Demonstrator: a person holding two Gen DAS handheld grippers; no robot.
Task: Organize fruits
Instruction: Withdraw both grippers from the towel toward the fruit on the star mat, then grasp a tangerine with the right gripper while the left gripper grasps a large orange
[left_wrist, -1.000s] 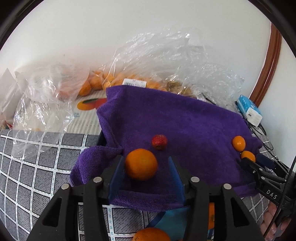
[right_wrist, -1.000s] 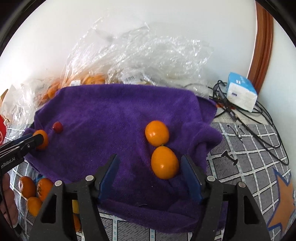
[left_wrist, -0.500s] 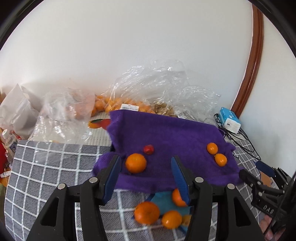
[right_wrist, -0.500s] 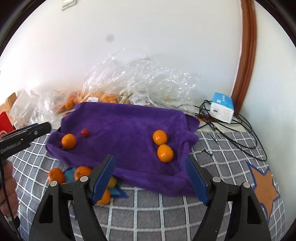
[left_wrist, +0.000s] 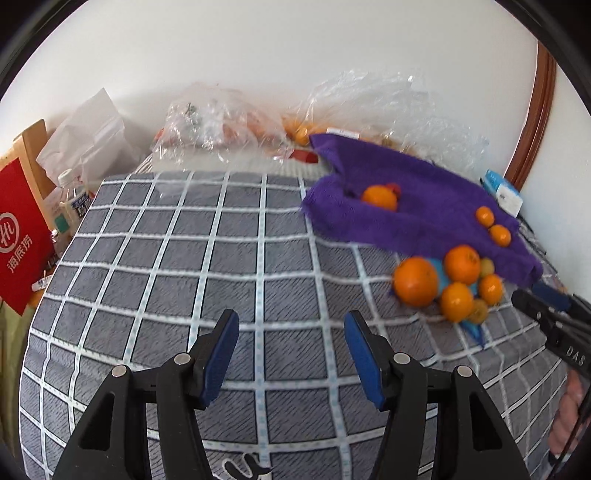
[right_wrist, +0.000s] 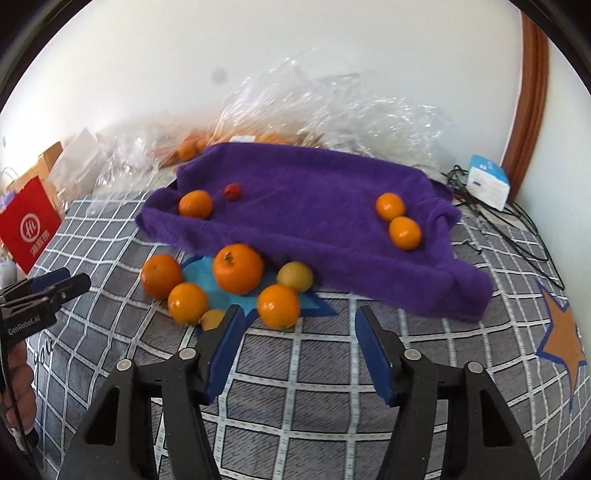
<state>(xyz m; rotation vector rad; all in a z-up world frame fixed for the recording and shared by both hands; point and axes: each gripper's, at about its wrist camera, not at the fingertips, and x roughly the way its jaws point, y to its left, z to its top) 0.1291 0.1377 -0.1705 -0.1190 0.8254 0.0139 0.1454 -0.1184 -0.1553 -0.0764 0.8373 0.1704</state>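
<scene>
Oranges (right_wrist: 238, 268) cluster just beside the purple towel (right_wrist: 314, 210). Both the left gripper (left_wrist: 291, 354) and the right gripper (right_wrist: 300, 345) hang empty, fingers spread. Picking is the step in hand; next, I judge, straddle one orange.

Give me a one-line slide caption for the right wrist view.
Open right hand-held gripper faces loose oranges in front of a purple towel holding three more.

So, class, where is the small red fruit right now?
In the right wrist view, the red fruit lies on the purple towel, left part, beside an orange.
</scene>
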